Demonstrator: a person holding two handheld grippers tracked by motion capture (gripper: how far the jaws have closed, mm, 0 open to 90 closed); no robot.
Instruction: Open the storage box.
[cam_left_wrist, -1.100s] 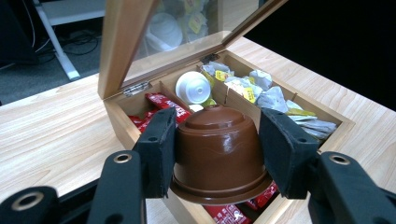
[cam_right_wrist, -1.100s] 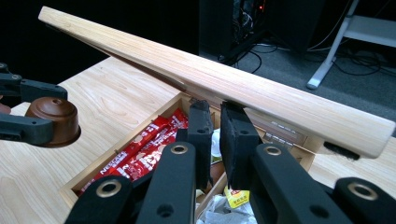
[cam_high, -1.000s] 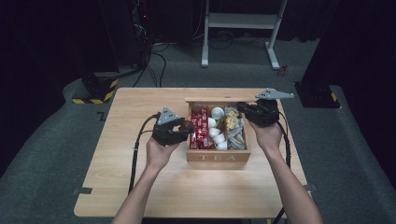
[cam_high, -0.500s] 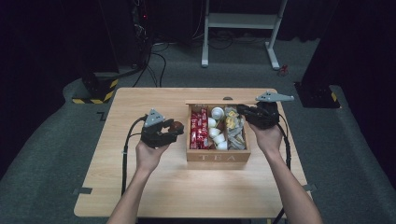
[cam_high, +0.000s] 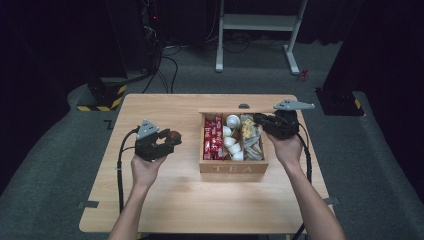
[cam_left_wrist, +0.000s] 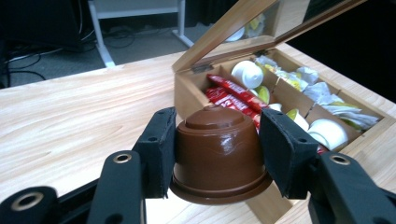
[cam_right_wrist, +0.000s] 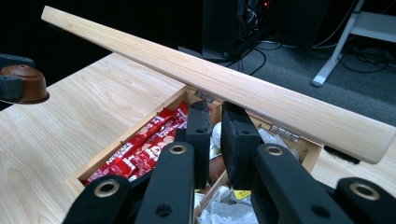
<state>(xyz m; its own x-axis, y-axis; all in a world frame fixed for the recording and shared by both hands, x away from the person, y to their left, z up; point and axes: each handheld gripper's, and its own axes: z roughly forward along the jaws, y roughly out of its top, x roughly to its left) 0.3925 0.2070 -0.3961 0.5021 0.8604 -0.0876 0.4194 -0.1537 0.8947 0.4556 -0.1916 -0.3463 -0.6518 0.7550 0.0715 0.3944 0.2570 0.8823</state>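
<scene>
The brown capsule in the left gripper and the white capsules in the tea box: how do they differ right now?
The brown capsule is dark brown and glossy; the white capsules are pale. The brown capsule is clamped between the left gripper's jaws, held out over the table to the left of the tea box; the white capsules lie loose in the box's middle compartment. The brown one sits upright, dome up; the white ones lie at mixed angles. Both kinds share a similar tapered cup shape.

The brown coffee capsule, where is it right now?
The brown coffee capsule is clamped in the left gripper, above the table, left of the open tea box.
</scene>
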